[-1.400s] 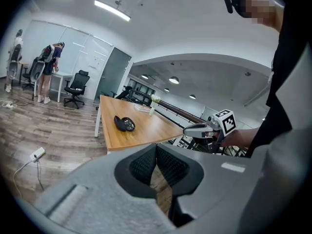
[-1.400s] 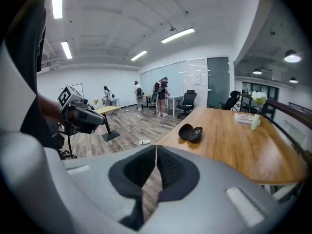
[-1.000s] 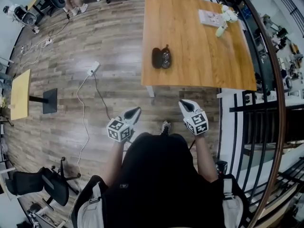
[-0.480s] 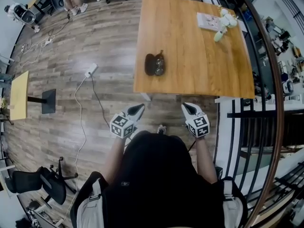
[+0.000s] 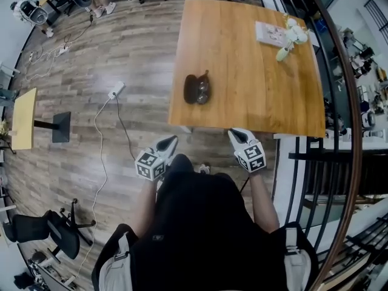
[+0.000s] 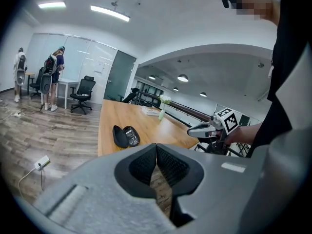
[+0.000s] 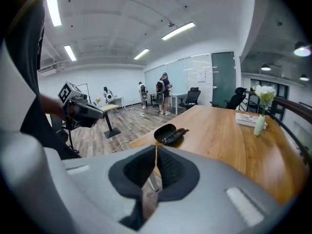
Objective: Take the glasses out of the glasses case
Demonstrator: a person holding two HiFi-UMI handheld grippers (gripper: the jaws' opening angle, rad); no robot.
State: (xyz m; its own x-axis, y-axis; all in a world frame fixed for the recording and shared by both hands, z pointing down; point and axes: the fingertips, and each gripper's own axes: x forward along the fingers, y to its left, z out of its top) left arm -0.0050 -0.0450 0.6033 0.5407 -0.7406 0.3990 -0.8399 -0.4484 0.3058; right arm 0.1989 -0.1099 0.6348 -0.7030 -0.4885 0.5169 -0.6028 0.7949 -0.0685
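Note:
A dark glasses case (image 5: 197, 88) lies open near the front left corner of the wooden table (image 5: 254, 96), with the glasses resting in one half. The case also shows in the left gripper view (image 6: 126, 136) and the right gripper view (image 7: 168, 133). My left gripper (image 5: 170, 142) is shut and empty, held over the floor short of the table's front edge. The right gripper (image 5: 234, 134) is also shut and empty, level with that edge. Both are well short of the case. From each gripper view I see the closed jaws (image 6: 156, 152) (image 7: 156, 152) and the other gripper (image 6: 209, 129) (image 7: 80, 108).
A small vase of white flowers (image 5: 285, 46) and a book (image 5: 268, 33) sit at the table's far right. A power strip with cable (image 5: 115, 91) lies on the floor to the left. A railing (image 5: 342, 132) runs along the right; an office chair (image 5: 54, 232) stands behind left.
The table's front edge has come closer to both grippers. The grippers keep their pose, shut and empty, and the case has not moved on the table.

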